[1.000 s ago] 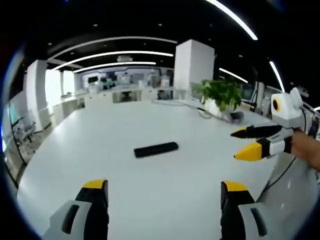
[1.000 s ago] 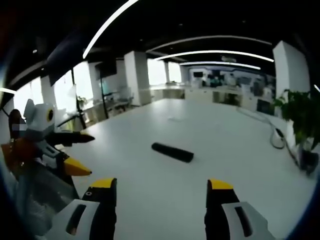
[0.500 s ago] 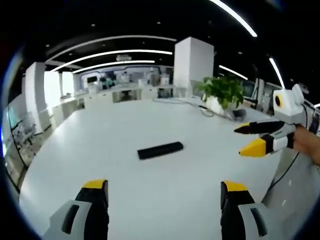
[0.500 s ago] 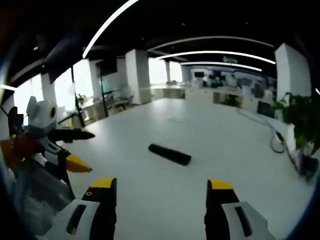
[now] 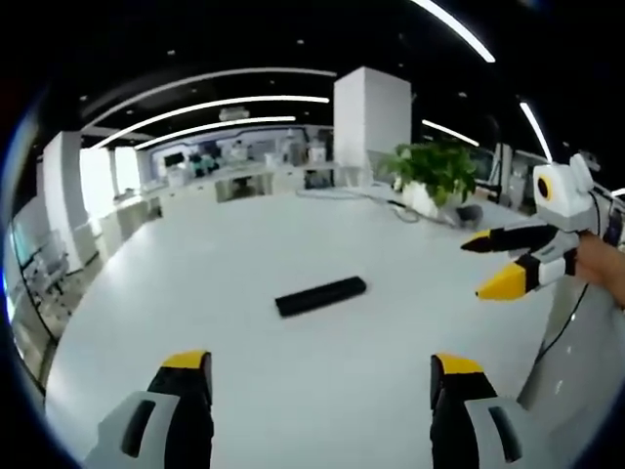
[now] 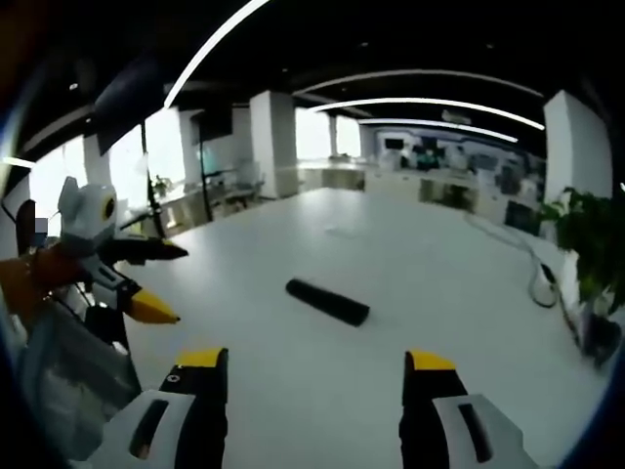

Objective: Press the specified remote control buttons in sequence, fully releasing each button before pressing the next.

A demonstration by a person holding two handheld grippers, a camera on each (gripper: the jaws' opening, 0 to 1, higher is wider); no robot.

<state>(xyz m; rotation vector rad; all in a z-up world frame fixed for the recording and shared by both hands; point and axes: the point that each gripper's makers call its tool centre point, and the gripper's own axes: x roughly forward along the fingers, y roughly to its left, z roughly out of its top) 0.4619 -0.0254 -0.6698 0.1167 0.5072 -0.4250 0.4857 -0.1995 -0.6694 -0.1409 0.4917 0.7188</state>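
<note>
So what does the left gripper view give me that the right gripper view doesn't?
Left gripper view alone: the right gripper coming in from the right, jaws apart, with the potted plant behind it. Right gripper view alone: the left gripper at the left edge, jaws apart, and a cable near a plant. Both: the black remote lying untouched on the white table, and each view's own open jaws.
</note>
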